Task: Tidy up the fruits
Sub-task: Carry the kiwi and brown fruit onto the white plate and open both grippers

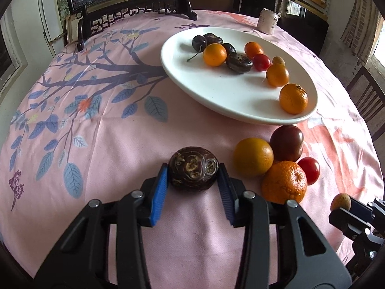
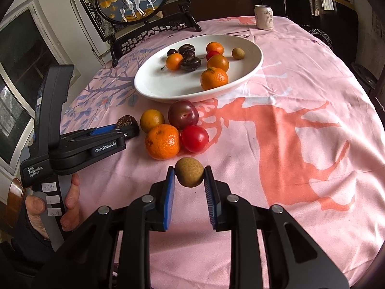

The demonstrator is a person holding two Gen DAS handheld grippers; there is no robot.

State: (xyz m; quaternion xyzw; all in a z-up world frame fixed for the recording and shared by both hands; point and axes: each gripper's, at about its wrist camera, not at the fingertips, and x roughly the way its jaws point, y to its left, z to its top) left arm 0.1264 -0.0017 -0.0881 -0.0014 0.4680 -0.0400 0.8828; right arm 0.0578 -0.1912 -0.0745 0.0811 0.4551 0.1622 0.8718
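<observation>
A dark brown wrinkled fruit (image 1: 193, 167) lies on the pink tablecloth, and my left gripper (image 1: 193, 166) is shut on it with a blue pad against each side. My right gripper (image 2: 189, 168) is shut on a small tan longan (image 2: 189, 175), held just above the cloth. Between the grippers and the white plate (image 1: 216, 91) lie an orange (image 1: 253, 160), a dark plum (image 1: 286, 143), a mandarin (image 1: 284, 181) and a cherry tomato (image 1: 310, 170). Several oranges, dark fruits, a tomato and a longan sit on the plate.
A drink can (image 2: 264, 16) stands at the far edge of the table. A framed deer screen (image 2: 134, 0) on a dark wooden stand is behind the plate. A hand (image 2: 69, 204) holds the left gripper's handle. A dark chair back (image 1: 368, 101) is at the right.
</observation>
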